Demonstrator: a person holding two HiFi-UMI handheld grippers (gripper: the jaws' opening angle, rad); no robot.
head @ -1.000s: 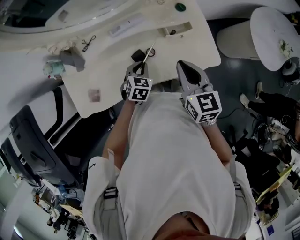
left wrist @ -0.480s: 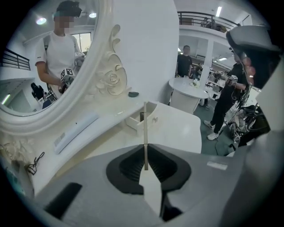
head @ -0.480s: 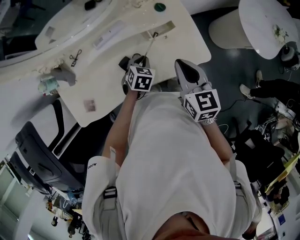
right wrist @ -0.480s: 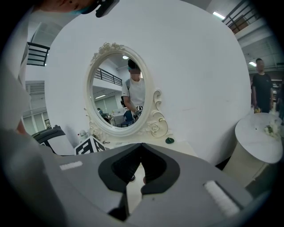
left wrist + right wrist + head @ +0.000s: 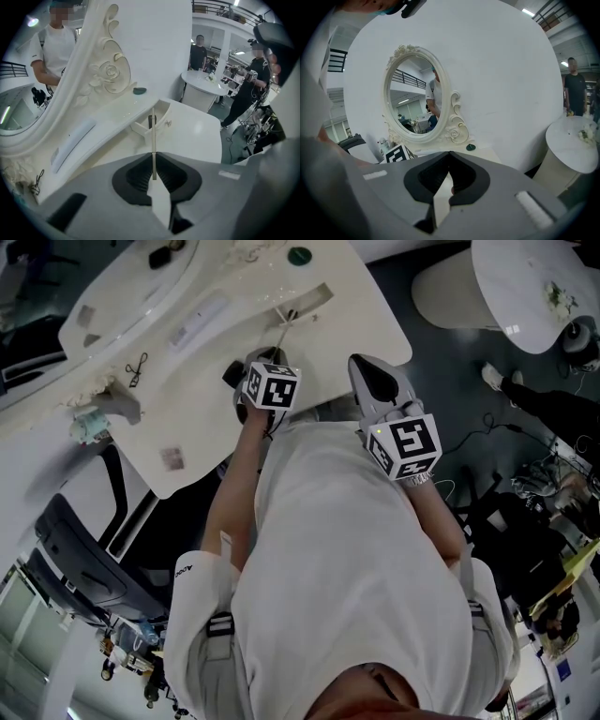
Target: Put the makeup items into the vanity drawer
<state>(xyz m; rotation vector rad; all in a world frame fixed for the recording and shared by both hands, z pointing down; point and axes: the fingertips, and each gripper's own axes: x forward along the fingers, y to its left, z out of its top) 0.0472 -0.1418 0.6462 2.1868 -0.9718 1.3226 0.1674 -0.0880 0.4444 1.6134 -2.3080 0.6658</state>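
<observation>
My left gripper (image 5: 271, 356) (image 5: 153, 158) is shut on a thin pale makeup stick (image 5: 282, 331) (image 5: 153, 140) with a dark tip. The stick points out over the white vanity top (image 5: 356, 329), and its tip sits at the small open drawer (image 5: 322, 294) (image 5: 165, 111). To the right, off the vanity's edge, my right gripper (image 5: 367, 370) (image 5: 449, 153) is shut with nothing in it. A long white item (image 5: 198, 319) (image 5: 73, 144) and an eyelash curler (image 5: 136, 368) lie on the vanity top.
An oval ornate mirror (image 5: 415, 96) stands at the back of the vanity, with a green round lid (image 5: 299, 255) (image 5: 139, 90) (image 5: 471, 147) by its base. A small black object (image 5: 231, 374) lies beside my left gripper. A dark chair (image 5: 80, 549) stands at the left, a round white table (image 5: 534, 282) at the right.
Both grippers have moved forward toward the vanity. The stick's tip, which was short of the drawer, now reaches its opening. The jaws look the same.
</observation>
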